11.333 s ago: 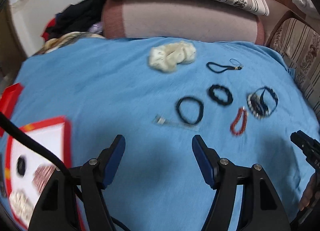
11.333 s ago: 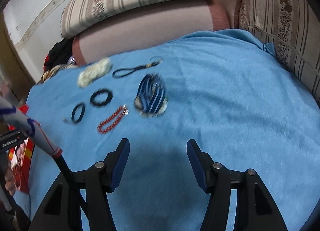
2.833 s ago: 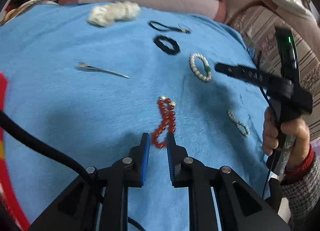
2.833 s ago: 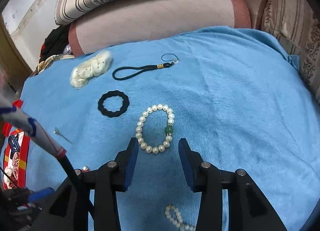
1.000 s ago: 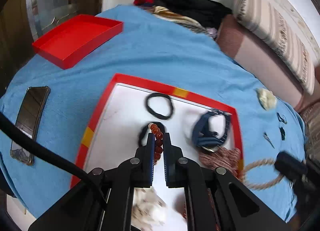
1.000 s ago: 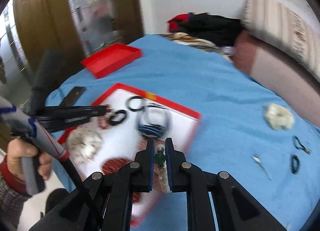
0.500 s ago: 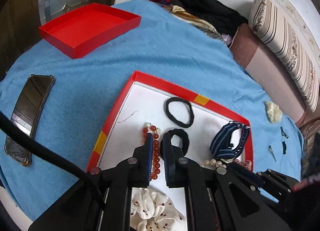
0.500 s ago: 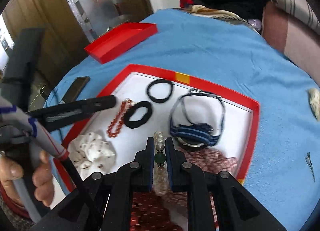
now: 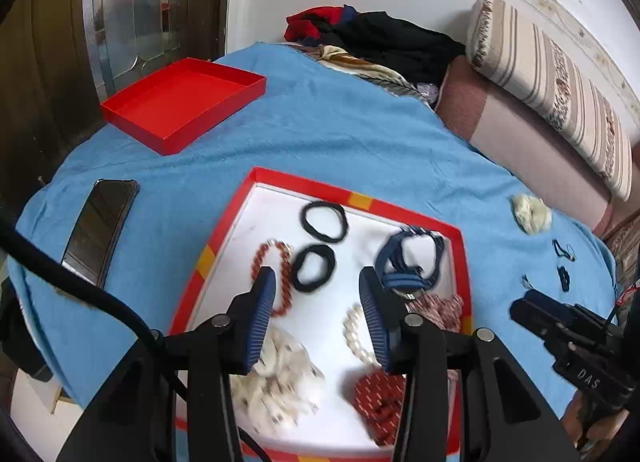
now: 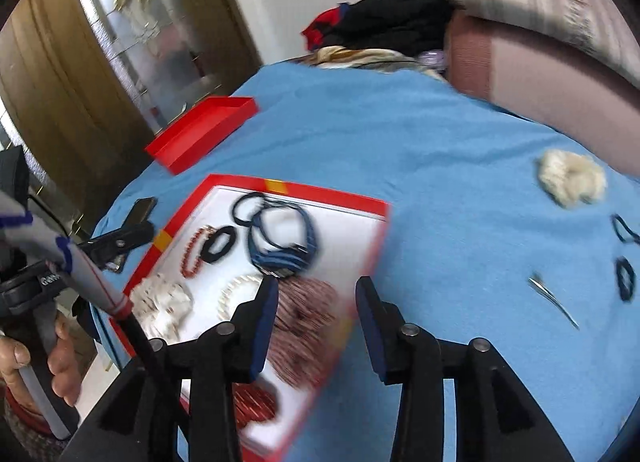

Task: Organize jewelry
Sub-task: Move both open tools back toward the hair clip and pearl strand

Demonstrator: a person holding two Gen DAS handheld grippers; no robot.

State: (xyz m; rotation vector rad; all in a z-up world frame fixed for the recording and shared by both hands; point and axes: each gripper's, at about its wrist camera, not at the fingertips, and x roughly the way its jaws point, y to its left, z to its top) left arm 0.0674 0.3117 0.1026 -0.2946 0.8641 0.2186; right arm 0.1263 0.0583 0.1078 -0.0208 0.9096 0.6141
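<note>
While both pairs of fingers stand spread wide and empty, the left gripper (image 9: 318, 316) hangs over the red-rimmed tray (image 9: 224, 238). Red bead bracelet (image 9: 276, 274) lies at its 10 o'clock beside the left finger; pearl bracelet (image 9: 356, 332) touches the right finger's inner edge. The right gripper (image 10: 316, 320) straddles the tray's right rim.

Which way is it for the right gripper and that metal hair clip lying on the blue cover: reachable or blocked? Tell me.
Probably reachable. The right gripper is open and holds nothing, and the metal hair clip lies alone on bare blue cover off to its right, outside the tray, with nothing between them.
</note>
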